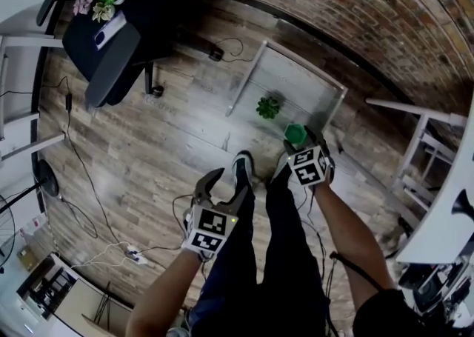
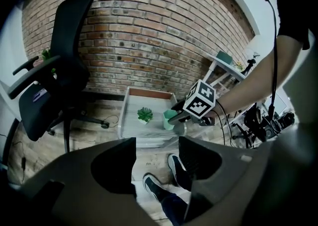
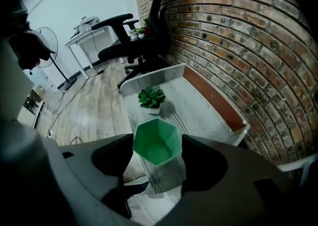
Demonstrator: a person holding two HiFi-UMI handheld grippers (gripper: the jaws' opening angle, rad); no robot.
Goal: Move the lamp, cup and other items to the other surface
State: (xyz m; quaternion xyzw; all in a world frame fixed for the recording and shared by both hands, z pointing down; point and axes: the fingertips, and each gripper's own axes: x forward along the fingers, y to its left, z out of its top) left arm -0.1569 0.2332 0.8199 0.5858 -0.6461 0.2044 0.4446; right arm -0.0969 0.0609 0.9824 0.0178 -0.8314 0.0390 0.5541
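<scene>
Green and six-sided, the cup stands upright at the near end of the low grey table. It sits between the jaws of your right tongs, and its rim fills the gap from one pad to the other, so the tongs grip it at a wide spread. A small succulent in a white pot sits on the same table just beyond the cup, apart from it. The table stands on the wooden floor against the brick wall. Your left tongs hang lower and nearer to you, with the jaws wide and nothing between them. Only your shoes and the floorboards show through the gap. A black office chair stands off to the left of the table.
</scene>
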